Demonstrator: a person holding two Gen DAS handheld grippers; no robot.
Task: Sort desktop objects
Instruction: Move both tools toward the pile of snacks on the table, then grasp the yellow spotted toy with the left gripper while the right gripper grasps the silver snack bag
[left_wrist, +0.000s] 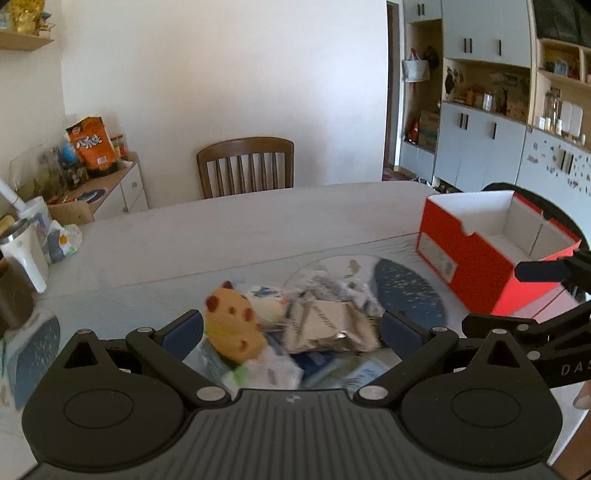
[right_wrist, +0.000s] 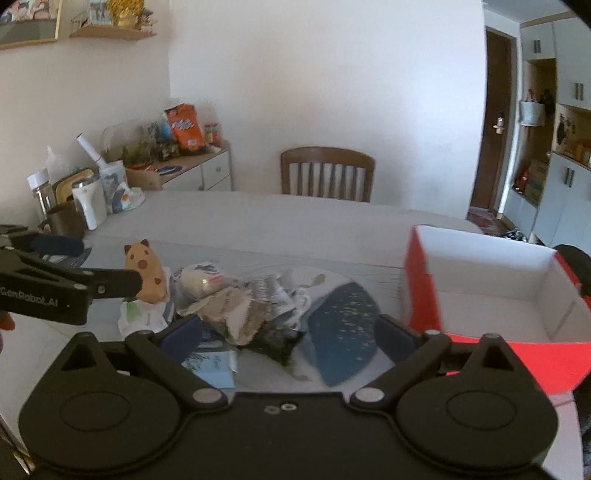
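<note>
Sorting is judged barely begun: clutter (left_wrist: 295, 325) is heaped on the bench (left_wrist: 221, 236), the red box (left_wrist: 495, 240) beside it is seen empty, and both the left claw (left_wrist: 291, 328) and right claw (right_wrist: 288, 332) are held apart, gripping nothing.

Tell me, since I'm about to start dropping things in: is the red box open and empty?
Open and, as far as visible, empty. The red box has no lid on, and its white walls and floor show bare in both wrist views; the near corner is hidden.
</note>
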